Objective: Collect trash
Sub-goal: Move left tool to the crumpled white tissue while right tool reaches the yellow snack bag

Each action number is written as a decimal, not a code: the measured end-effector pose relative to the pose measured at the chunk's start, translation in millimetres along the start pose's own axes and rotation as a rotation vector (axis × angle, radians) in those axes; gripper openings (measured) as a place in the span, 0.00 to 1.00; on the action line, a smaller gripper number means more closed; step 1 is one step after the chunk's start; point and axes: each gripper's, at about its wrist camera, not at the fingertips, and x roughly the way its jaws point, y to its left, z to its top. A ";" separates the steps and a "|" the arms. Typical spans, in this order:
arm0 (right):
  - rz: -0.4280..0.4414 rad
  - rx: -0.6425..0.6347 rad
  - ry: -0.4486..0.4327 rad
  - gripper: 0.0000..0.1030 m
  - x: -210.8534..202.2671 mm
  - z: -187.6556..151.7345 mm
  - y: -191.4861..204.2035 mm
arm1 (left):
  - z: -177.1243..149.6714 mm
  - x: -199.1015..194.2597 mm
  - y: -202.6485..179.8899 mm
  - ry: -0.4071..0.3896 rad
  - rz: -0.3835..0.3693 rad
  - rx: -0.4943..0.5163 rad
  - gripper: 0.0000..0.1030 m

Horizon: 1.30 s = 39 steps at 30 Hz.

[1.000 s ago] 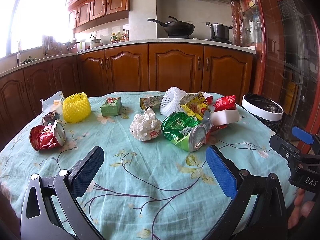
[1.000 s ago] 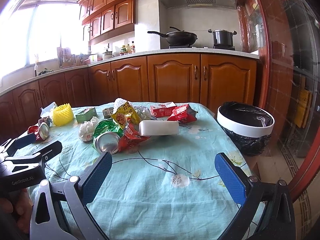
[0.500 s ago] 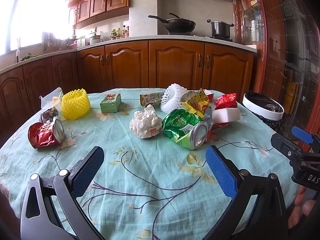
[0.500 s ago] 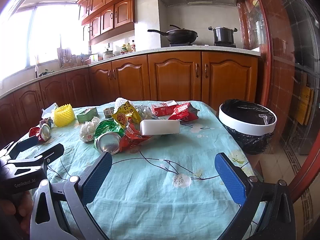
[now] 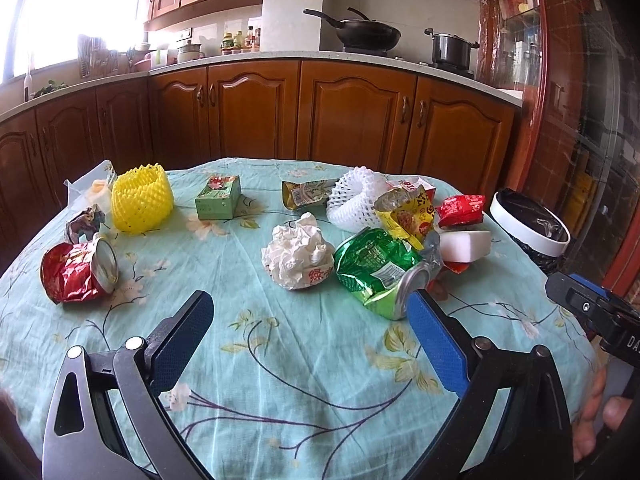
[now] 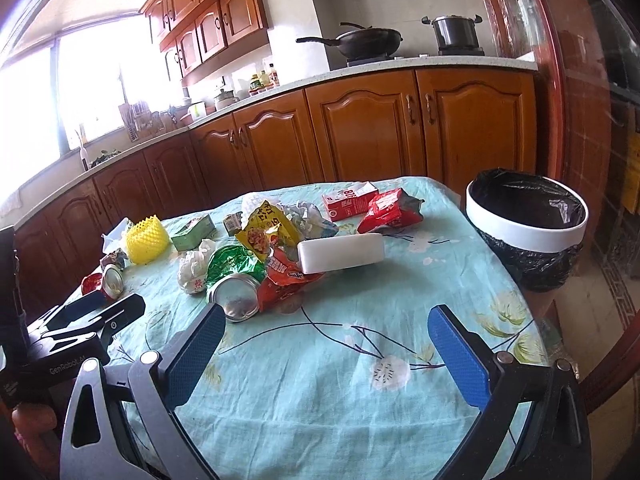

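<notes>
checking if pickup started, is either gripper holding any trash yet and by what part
Nothing is held. The left gripper and right gripper are both open above the tablecloth, with only cloth between their fingers.

Daylight from the window (image 5: 72,12) blows out the upper left; fisheye edges curve and darken, centre sharp.

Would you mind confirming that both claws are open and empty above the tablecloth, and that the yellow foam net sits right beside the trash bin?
Not quite. Both the left claw and the right claw are open and empty, but the yellow foam net sits at the far side of the table from the trash bin. The right wrist view shows it; the red snack wrapper lies nearer the bin.
</notes>
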 end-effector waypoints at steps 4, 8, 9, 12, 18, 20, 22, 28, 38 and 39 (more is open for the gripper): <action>0.022 0.032 0.027 0.86 9.4 11.6 -4.6 | 13.2 15.2 4.5 0.029 0.002 0.019 0.91; 0.035 0.041 0.039 0.77 20.2 26.8 -4.1 | 28.8 34.9 11.4 0.079 -0.012 0.012 0.87; 0.042 0.037 0.039 0.74 23.3 31.2 -2.7 | 32.5 40.1 12.3 0.091 -0.012 0.015 0.86; 0.079 0.017 0.044 0.71 34.5 47.4 5.9 | 42.9 55.4 15.8 0.123 -0.010 0.024 0.82; 0.121 -0.050 0.095 0.53 76.5 71.6 27.4 | 55.6 82.0 20.2 0.184 -0.042 0.035 0.76; 0.129 -0.061 0.124 0.51 92.4 75.7 32.1 | 57.1 91.0 21.6 0.210 -0.063 0.036 0.76; 0.131 -0.077 0.138 0.50 104.8 77.2 37.1 | 57.7 101.0 23.3 0.241 -0.075 0.029 0.76; 0.137 -0.101 0.207 0.34 138.9 76.3 45.1 | 54.3 126.2 26.7 0.317 -0.107 0.020 0.51; 0.150 -0.078 0.220 0.04 143.7 66.7 43.2 | 51.7 114.2 28.4 0.271 -0.115 0.019 0.26; 0.152 -0.078 0.214 0.04 141.9 67.6 43.8 | 52.8 110.9 28.4 0.262 -0.113 0.019 0.25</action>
